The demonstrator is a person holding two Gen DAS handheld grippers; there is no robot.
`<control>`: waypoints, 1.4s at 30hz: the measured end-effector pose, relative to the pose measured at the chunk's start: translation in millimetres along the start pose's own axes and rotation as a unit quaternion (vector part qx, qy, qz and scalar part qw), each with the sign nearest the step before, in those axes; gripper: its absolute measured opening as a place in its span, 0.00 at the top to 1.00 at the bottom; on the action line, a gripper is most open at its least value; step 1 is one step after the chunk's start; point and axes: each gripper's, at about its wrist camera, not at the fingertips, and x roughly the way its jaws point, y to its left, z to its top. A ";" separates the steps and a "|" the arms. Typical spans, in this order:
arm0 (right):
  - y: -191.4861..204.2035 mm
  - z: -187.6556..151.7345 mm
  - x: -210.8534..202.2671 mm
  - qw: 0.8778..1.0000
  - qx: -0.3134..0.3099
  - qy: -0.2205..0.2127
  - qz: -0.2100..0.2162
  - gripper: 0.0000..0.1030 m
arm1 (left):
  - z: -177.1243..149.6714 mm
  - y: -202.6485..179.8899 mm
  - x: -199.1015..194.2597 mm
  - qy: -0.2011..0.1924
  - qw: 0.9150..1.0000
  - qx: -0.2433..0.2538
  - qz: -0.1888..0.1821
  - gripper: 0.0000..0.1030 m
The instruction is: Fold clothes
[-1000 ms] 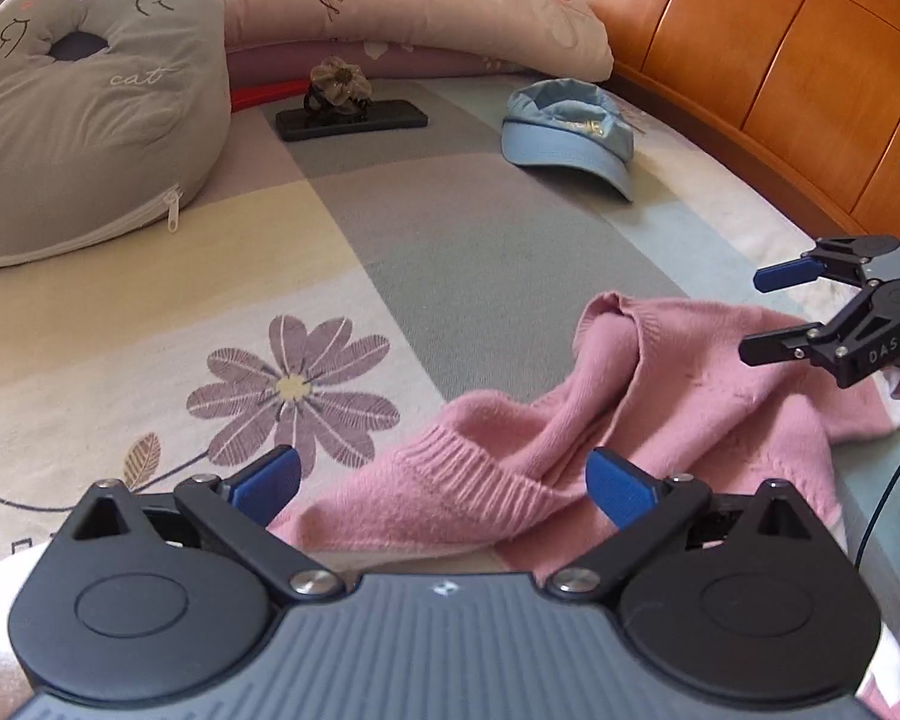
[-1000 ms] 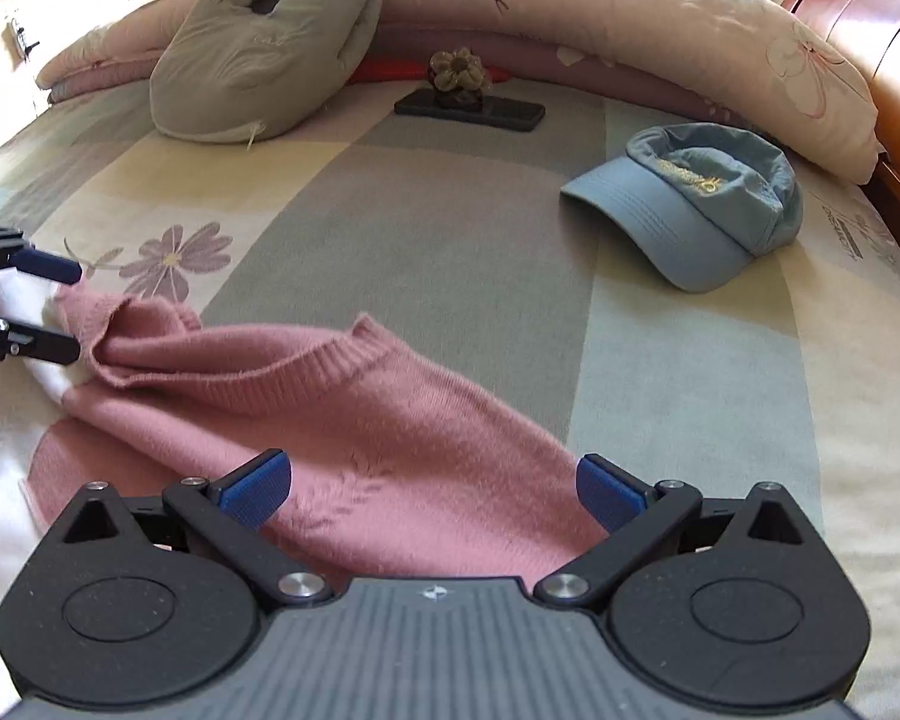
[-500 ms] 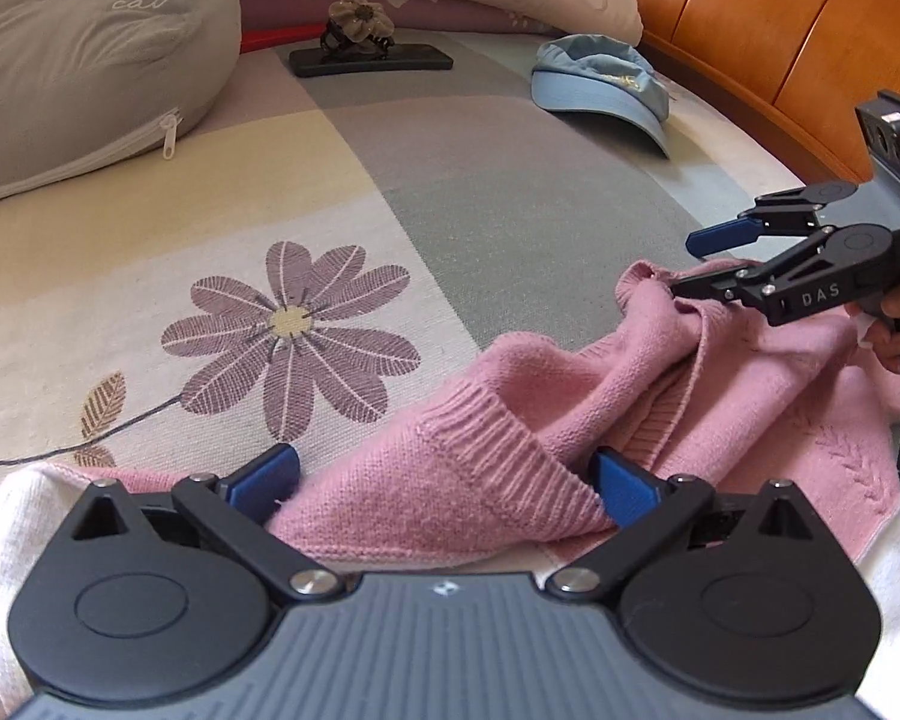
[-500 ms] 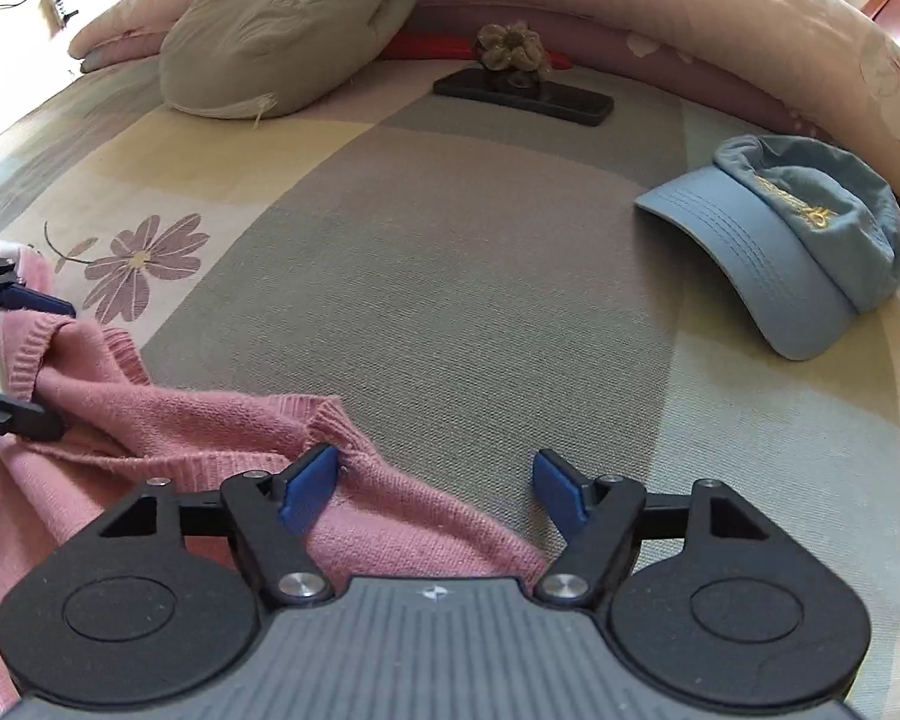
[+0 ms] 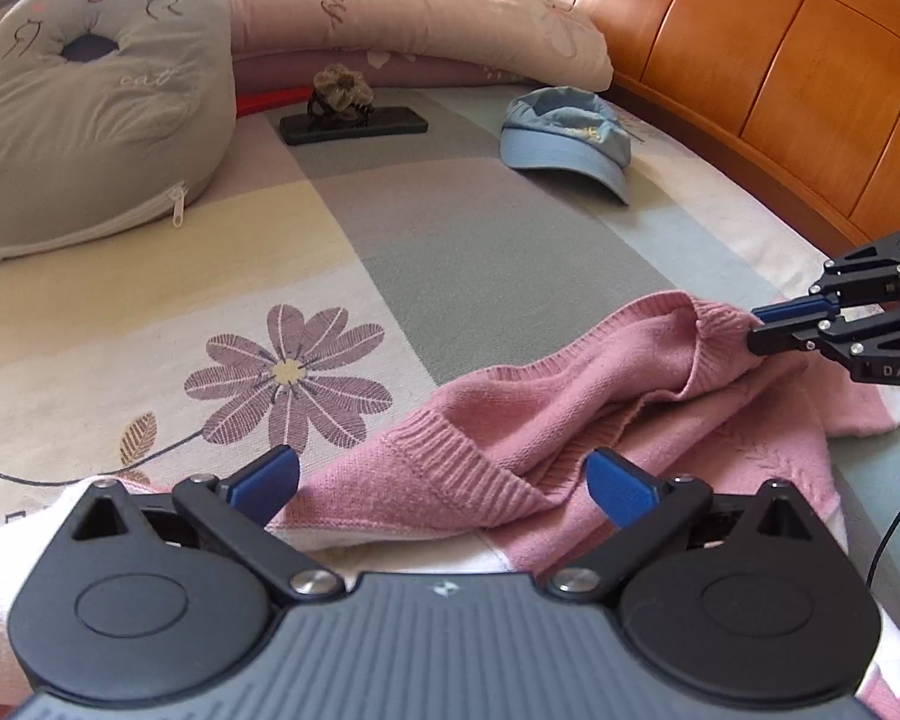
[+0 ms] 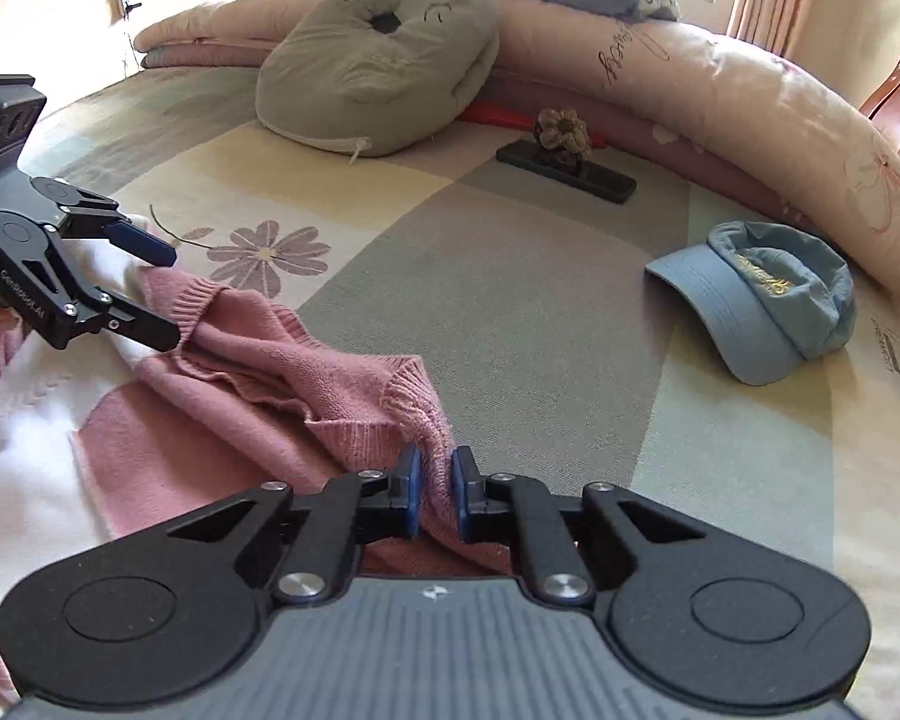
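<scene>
One pink sweater [image 5: 546,396], one blue cap [image 5: 564,138], one grey cushion [image 5: 90,120], one phone [image 5: 354,125], two tools.

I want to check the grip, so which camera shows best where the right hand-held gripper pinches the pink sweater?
The right wrist view: the right hand-held gripper is shut on a fold of the pink sweater. The left wrist view shows the same pinch side-on at its right edge.
</scene>
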 end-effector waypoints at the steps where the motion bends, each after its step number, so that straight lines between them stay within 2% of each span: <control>1: 5.6 -3.3 -7.3 1.000 0.000 0.000 0.005 0.86 | -0.2 -2.5 -4.6 -0.003 1.000 0.006 -0.002 0.02; 4: 24.4 -15.4 -24.5 1.000 -0.003 0.007 0.020 0.89 | -2.2 -9.5 -14.7 -0.006 1.000 0.022 -0.003 0.02; 7: 44.6 -31.4 -28.9 0.998 -0.014 0.036 0.041 0.89 | -7.7 -13.1 -19.1 -0.003 1.000 0.029 -0.003 0.02; 11: 65.1 -46.8 -27.1 0.996 -0.033 0.066 0.040 0.88 | -19.1 -13.6 -16.0 0.017 1.000 0.025 -0.008 0.02; 15: 63.6 -47.9 -31.1 0.996 0.003 0.067 0.052 0.82 | -37.3 -18.7 -11.1 0.043 0.998 0.031 -0.029 0.02; 18: 64.4 -47.5 -34.7 0.996 0.006 0.067 0.053 0.77 | -50.0 -21.7 -6.5 0.062 0.997 0.038 -0.041 0.02; 21: 62.0 -42.2 -42.3 0.997 0.018 0.055 0.055 0.76 | -57.8 -20.4 -8.3 0.071 0.996 0.042 -0.041 0.02; 22: 59.6 -37.4 -45.3 0.997 0.025 0.046 0.057 0.74 | -57.8 -19.4 -11.2 0.069 0.996 0.043 -0.040 0.02; 24: 54.2 -25.1 -49.0 0.997 0.039 0.027 0.056 0.57 | -55.2 -16.0 -19.0 0.060 0.997 0.044 -0.036 0.02; 25: 52.1 -17.2 -48.1 0.997 0.044 0.017 0.053 0.52 | -52.9 -14.0 -23.5 0.055 0.997 0.043 -0.034 0.02; 26: 50.4 -8.8 -45.2 0.997 0.049 0.008 0.054 0.47 | -50.6 -12.2 -27.7 0.050 0.997 0.044 -0.032 0.02; 27: 48.5 0.1 -39.0 0.997 0.058 0.002 0.060 0.45 | -48.5 -10.5 -32.0 0.046 0.998 0.045 -0.029 0.02; 30: 44.5 26.7 -9.9 0.993 0.087 -0.008 0.076 0.43 | -43.4 -5.8 -44.8 0.036 0.998 0.047 -0.016 0.02; 33: 43.8 46.3 31.2 0.989 0.117 0.001 0.092 0.42 | -43.7 -1.8 -57.0 0.031 0.998 0.045 -0.005 0.02; 38: 51.1 53.6 91.1 0.977 0.166 0.051 0.127 0.42 | -47.9 3.4 -77.8 0.026 0.999 0.044 0.011 0.02; 42: 71.5 47.2 87.8 0.974 0.162 0.048 0.148 0.40 | -48.2 7.5 -91.2 0.016 0.998 0.048 0.022 0.02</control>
